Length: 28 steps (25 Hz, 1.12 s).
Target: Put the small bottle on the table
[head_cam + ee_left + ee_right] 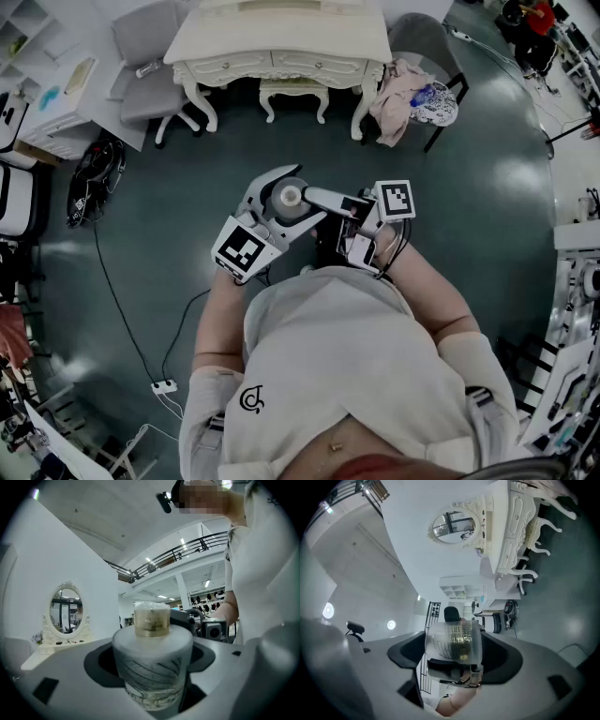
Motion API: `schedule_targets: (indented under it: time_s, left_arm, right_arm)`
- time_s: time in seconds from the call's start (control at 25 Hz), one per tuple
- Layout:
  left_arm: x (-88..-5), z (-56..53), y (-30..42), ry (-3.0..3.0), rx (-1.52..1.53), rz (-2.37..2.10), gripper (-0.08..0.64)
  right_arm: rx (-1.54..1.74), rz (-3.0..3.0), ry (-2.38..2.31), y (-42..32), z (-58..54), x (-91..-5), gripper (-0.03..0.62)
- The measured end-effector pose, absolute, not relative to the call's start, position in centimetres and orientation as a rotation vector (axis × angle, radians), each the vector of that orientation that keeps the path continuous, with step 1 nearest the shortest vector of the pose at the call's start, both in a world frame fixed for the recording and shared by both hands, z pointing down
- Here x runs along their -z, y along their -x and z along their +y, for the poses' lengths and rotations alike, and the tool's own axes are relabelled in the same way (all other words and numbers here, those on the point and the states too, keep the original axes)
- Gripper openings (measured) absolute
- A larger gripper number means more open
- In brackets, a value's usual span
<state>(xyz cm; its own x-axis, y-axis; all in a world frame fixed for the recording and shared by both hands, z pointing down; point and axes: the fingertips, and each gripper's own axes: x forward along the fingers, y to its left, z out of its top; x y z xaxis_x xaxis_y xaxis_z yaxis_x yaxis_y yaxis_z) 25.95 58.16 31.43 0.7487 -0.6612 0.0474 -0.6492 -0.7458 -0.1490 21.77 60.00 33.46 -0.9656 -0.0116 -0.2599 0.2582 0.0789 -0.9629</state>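
Observation:
The small bottle (285, 198) has a frosted patterned body, a gold neck and a clear cap. My left gripper (294, 201) is shut on it at chest height, well above the floor. In the left gripper view the bottle (152, 660) stands upright between the jaws of that gripper (152, 686). My right gripper (317, 208) faces it from the right with jaws wide open. In the right gripper view the bottle (453, 641) lies between those jaws (454, 663) with gaps on both sides. The white dressing table (281, 42) stands ahead of me.
A white stool (292, 94) sits under the table, a grey chair (150, 75) to its left and a chair with clothes (412, 94) to its right. An oval mirror (68, 609) stands on the table. A black bag (94, 173) and power strip (164, 385) lie on the floor.

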Motion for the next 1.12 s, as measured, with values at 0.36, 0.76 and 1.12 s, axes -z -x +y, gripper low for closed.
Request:
schedule_targets:
  time_s: [0.36,0.76,1.12]
  left_arm:
    - [-31.6,58.6,-25.8,2.836,0.147,1.077,0.35]
    - [-32.7,57.1,-24.2,2.845,0.133,1.145,0.351]
    - [-34.6,47.4,-20.0,2.819,0.177,1.27,0.351]
  right_arm:
    - [1.992,2.149,-0.246,-21.7,60.4,-33.4,0.365]
    - [2.029,2.157,-0.251,-20.3,59.1,-34.4,0.365]
    - [2.099,2.138,-0.357,-16.1,49.7,-36.2,0.365]
